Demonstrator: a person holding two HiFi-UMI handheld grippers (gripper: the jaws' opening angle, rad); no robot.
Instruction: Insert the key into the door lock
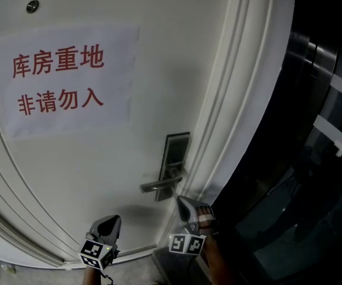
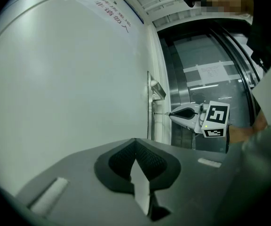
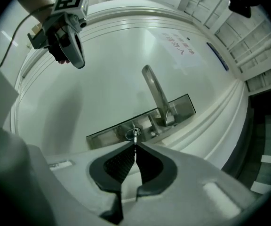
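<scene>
A steel lock plate (image 1: 176,156) with a lever handle (image 1: 159,184) sits near the right edge of the white door (image 1: 88,159). My right gripper (image 3: 135,145) is shut on a small metal key (image 3: 135,136). The key's tip is at the round keyhole (image 3: 132,133), in the plate (image 3: 102,134) beside the handle (image 3: 155,91). From the side, the right gripper (image 2: 171,113) points level at the plate (image 2: 150,119). My left gripper (image 2: 135,142) is shut and holds nothing. It hangs close to the door to the left of the lock (image 1: 115,218).
A paper sign (image 1: 64,79) with red characters is stuck high on the door, below a small round fitting (image 1: 32,6). A moulded white door frame (image 1: 242,100) runs along the right. Beyond it are dark metal and glass panels (image 1: 313,159).
</scene>
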